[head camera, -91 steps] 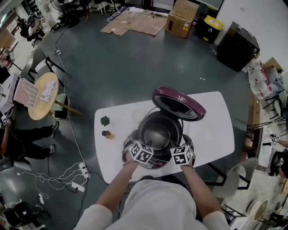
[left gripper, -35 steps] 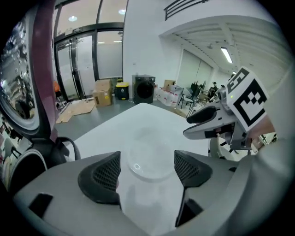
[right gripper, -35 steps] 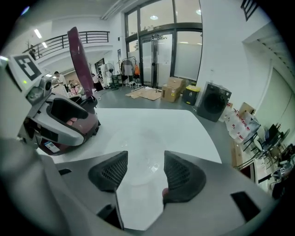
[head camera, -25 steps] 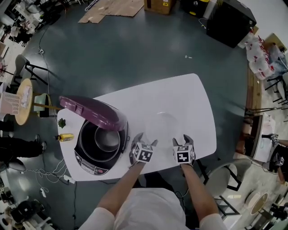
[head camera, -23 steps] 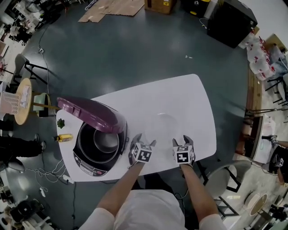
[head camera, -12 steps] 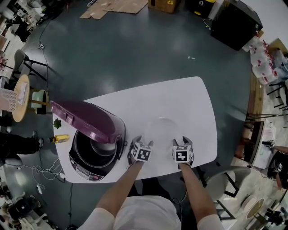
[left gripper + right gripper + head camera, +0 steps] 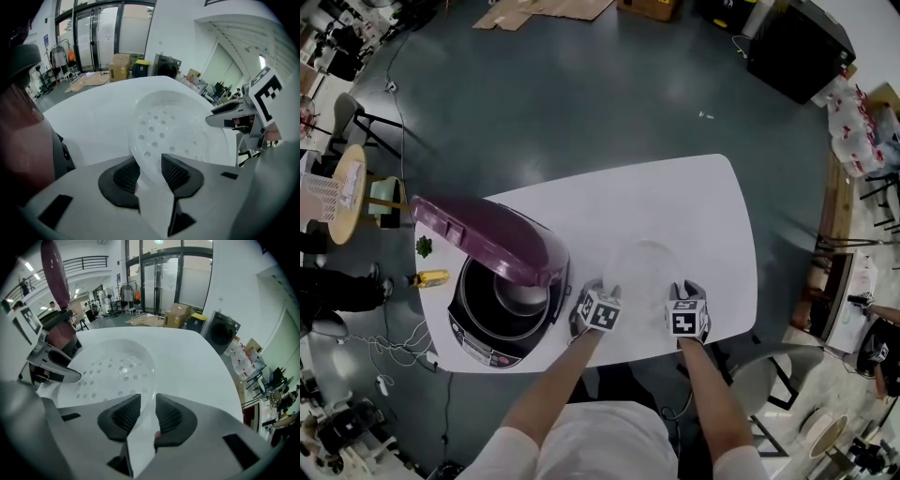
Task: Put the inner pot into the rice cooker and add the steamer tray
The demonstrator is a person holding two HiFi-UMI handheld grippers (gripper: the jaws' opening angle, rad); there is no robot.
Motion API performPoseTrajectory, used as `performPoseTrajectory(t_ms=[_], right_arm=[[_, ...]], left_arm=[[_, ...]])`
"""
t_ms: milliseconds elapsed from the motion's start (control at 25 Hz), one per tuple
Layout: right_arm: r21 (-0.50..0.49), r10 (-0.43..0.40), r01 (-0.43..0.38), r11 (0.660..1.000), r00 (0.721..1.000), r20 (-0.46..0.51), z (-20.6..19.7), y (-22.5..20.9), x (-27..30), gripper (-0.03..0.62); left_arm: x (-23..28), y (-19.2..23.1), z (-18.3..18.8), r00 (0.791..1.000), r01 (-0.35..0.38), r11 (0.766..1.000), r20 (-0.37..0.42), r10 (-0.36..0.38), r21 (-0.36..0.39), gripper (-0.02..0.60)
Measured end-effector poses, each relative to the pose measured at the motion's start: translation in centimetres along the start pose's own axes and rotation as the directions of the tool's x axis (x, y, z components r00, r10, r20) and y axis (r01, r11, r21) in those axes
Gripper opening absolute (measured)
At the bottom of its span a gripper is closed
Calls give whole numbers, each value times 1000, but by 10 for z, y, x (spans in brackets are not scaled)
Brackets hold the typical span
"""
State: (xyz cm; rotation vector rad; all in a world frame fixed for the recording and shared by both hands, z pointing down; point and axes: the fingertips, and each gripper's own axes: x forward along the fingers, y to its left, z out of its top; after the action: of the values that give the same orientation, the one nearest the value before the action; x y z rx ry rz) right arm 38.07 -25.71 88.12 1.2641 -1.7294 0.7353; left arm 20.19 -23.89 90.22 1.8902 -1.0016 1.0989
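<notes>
Both sides of the steamer tray (image 7: 645, 267) are now pinched. The left tongs (image 7: 150, 166) hold its rim on the left and the right tongs (image 7: 143, 411) hold its rim on the right. The jaws of each have just been closing, and in the two gripper views the thin clear rim passes between the dark pads, which seem to press on it. A second ago the tongs stood wide open, just short of the tray; now they have come down onto it.

The tray, a pale perforated dish, seems still to rest on the bench (image 7: 675, 202), close to its near edge. The rice cooker (image 7: 473, 342) stands at the near left corner of the bench with its purple lid (image 7: 492, 239) raised, and the inner pot (image 7: 520, 298) already sits inside it.

So I judge that the first half of the task is done and the second half begins. What is left is to lift the tray level and carry it to the left, under the raised lid, onto the pot.
</notes>
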Motion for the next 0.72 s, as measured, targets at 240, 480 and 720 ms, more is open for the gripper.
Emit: performPoseTrajectory(t_ms=[240, 480, 720], right_arm=[[12, -15, 15, 1000, 999, 50, 1, 4, -30, 110], [32, -25, 22, 999, 996, 91, 6, 9, -69, 110], [54, -37, 29, 998, 987, 155, 12, 25, -112, 104]], left_arm=[[-31, -9, 1, 999, 14, 999, 38, -15, 29, 158], [-66, -17, 4, 997, 4, 998, 75, -9, 60, 160], [-113, -25, 0, 993, 21, 997, 113, -29, 73, 155]])
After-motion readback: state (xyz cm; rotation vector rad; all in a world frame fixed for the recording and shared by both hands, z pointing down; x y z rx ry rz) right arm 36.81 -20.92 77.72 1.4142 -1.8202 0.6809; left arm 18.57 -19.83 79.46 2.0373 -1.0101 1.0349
